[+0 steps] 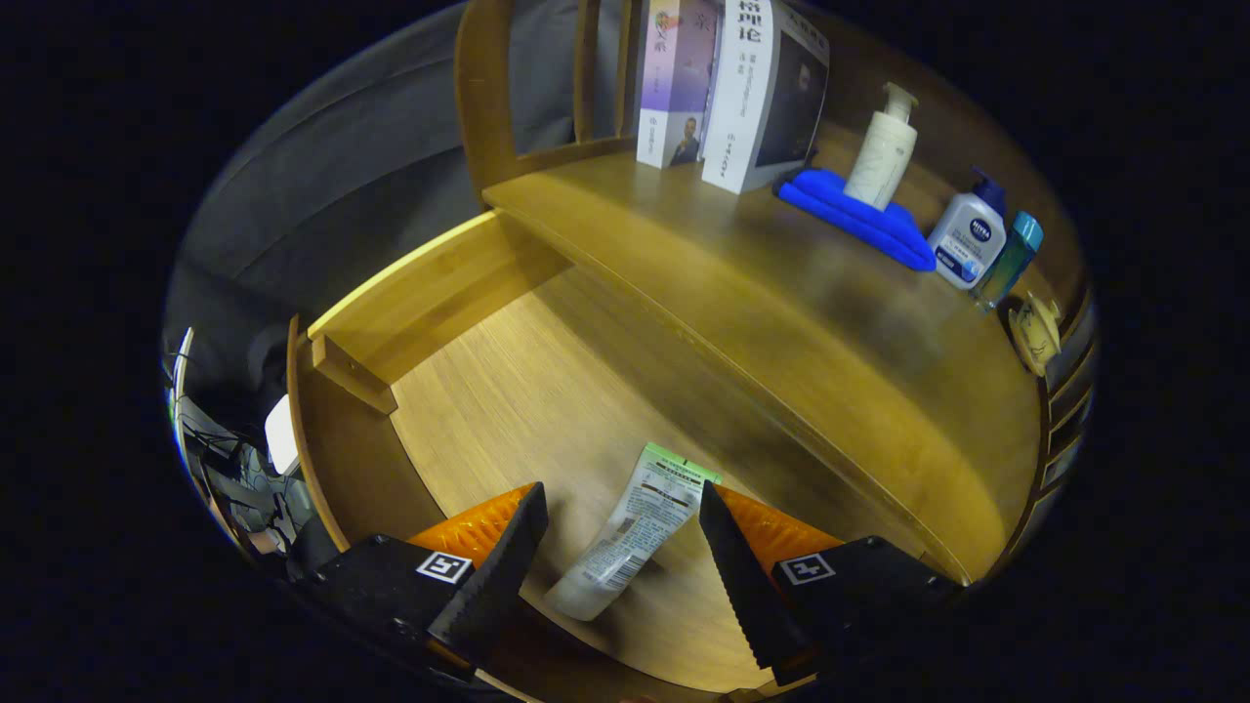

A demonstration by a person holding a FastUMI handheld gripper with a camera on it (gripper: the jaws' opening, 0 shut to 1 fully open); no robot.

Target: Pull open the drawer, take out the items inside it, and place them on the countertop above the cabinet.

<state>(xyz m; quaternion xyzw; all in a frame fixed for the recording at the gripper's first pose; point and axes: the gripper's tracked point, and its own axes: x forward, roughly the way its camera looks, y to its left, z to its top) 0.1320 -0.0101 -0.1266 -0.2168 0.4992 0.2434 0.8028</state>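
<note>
Gripper view: gripper (623, 532) nearest, fingers (503, 571) spread wide, hanging over open drawer (488, 391). White tube (630, 532) lies flat on drawer floor between fingers, slanted, cap end near; fingers look clear of it, nothing held.

Risks, as judgement:
- tube lies askew to fingers, so closing now may pinch one edge and spin it away
- flat soft tube may slip or squash
- countertop (781, 293) far right crowded: books (732, 88), blue cloth (859, 220), pump bottles (884, 146); careless placing could topple one.
</note>
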